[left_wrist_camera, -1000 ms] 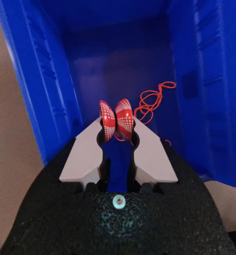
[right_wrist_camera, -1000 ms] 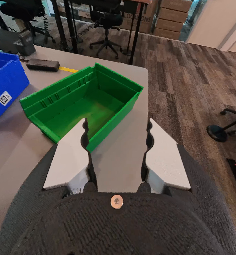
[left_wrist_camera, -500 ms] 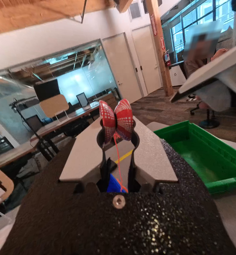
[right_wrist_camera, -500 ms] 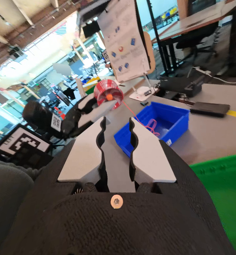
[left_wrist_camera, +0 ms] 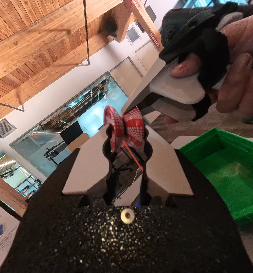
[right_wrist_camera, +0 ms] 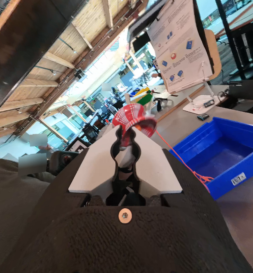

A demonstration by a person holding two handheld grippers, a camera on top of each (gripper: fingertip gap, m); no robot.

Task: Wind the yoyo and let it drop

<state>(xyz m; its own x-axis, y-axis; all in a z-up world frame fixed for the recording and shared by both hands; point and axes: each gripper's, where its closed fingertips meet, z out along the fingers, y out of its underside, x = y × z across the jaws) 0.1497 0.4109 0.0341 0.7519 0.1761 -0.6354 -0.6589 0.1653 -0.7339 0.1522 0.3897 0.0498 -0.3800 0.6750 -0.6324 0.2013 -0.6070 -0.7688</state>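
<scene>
Left tongs (left_wrist_camera: 126, 133): closed on the yoyo (left_wrist_camera: 123, 131), one grey finger pressing each outer face, the red, white-dotted halves standing between the tips and held in the air, off the table (right_wrist_camera: 241, 218). The orange string (left_wrist_camera: 132, 156) leaves the groove between the halves and runs down between the fingers.

Right tongs (right_wrist_camera: 125, 130): nearly closed, a narrow gap between the fingers. Their tips meet the rim of the yoyo; whether they actually grip it cannot be told. In the left wrist view these tongs come in from the upper right, a finger tip touching the right half of the yoyo, with the person's hand (left_wrist_camera: 241, 62) wrapped around the black body.

String: in the right wrist view it slants from the yoyo down to a tangled bunch at the near wall of the blue bin (right_wrist_camera: 220, 153) on the table.

Surroundings: a green bin (left_wrist_camera: 226, 169) stands on the table just right of the left tongs. A printed sheet on a stand (right_wrist_camera: 180, 44) stands behind the blue bin. Desks and office chairs lie beyond, under a timber ceiling.
</scene>
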